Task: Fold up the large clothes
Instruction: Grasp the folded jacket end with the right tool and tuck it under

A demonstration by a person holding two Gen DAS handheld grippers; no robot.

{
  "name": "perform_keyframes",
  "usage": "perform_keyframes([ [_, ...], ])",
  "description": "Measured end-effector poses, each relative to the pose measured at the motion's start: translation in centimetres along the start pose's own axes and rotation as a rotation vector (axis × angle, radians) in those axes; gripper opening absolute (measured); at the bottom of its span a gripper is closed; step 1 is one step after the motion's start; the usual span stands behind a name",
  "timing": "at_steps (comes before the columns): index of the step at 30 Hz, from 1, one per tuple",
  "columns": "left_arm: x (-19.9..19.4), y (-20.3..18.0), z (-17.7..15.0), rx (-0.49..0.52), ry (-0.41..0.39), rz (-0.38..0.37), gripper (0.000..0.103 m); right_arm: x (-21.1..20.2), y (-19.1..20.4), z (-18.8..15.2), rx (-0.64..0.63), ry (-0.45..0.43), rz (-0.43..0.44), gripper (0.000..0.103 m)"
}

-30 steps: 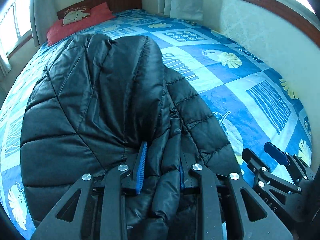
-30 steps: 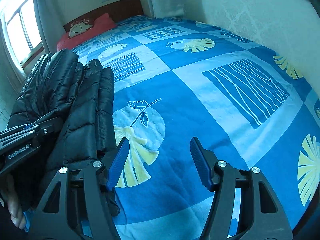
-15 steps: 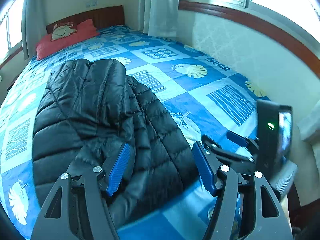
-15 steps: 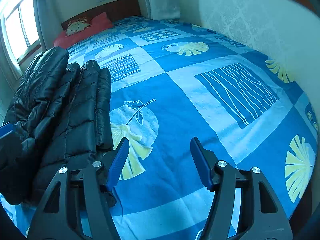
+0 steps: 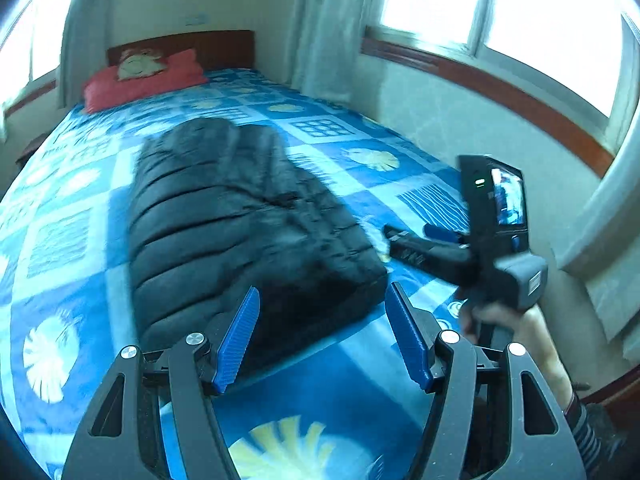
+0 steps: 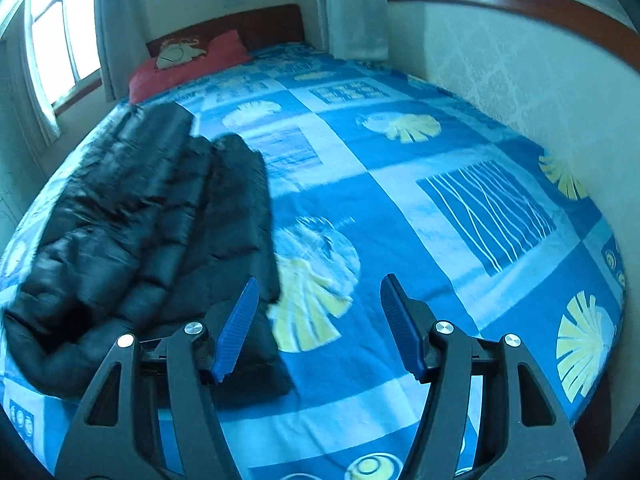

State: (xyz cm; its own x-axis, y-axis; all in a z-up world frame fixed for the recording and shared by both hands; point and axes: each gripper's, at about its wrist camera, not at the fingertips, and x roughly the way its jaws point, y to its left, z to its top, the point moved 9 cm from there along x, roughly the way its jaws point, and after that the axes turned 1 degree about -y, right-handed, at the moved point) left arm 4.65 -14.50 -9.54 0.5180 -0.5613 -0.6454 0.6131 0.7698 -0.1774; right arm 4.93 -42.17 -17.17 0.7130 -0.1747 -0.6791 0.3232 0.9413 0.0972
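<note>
On the bed (image 5: 328, 384), patterned blue cover: one black puffer jacket (image 5: 240, 216), folded lengthwise into a long bundle, released. Left tool (image 5: 322, 332): jaws just opened, nothing between them. Right tool (image 6: 318, 322): jaws apart, empty. Judged remaining: a crosswise fold, perhaps.

Bed (image 6: 400, 208) with blue patterned sheet. Red pillow (image 5: 140, 84) at wooden headboard (image 5: 224, 46). Pale curtains (image 5: 328, 28) beside windows (image 5: 552, 20); patterned wallpaper (image 6: 520, 80) alongside.
</note>
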Motion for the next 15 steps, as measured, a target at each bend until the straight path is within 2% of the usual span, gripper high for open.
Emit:
perform_keyframes([
  [2,-0.7,2.3,-0.4,-0.036,-0.004,0.031,0.065,-0.4,1.3,0.7,-0.008,-0.008,0.025,0.064],
  [4,-1.0,5.2,-0.8,-0.067,-0.017,0.088,0.065,-0.3,3.3,1.4,-0.007,0.0,0.082,0.066],
  [6,-1.0,7.8,-1.2,-0.104,-0.02,0.139,0.065,0.1,5.1,1.8,0.005,0.016,0.147,0.074],
  [9,0.3,12.1,-1.8,-0.17,-0.012,0.203,0.065,1.1,8.2,2.4,0.0,0.052,0.232,0.075],
  [15,2.5,15.9,-2.8,-0.227,0.01,0.227,0.065,2.4,11.5,2.6,-0.045,0.091,0.236,0.075],
])
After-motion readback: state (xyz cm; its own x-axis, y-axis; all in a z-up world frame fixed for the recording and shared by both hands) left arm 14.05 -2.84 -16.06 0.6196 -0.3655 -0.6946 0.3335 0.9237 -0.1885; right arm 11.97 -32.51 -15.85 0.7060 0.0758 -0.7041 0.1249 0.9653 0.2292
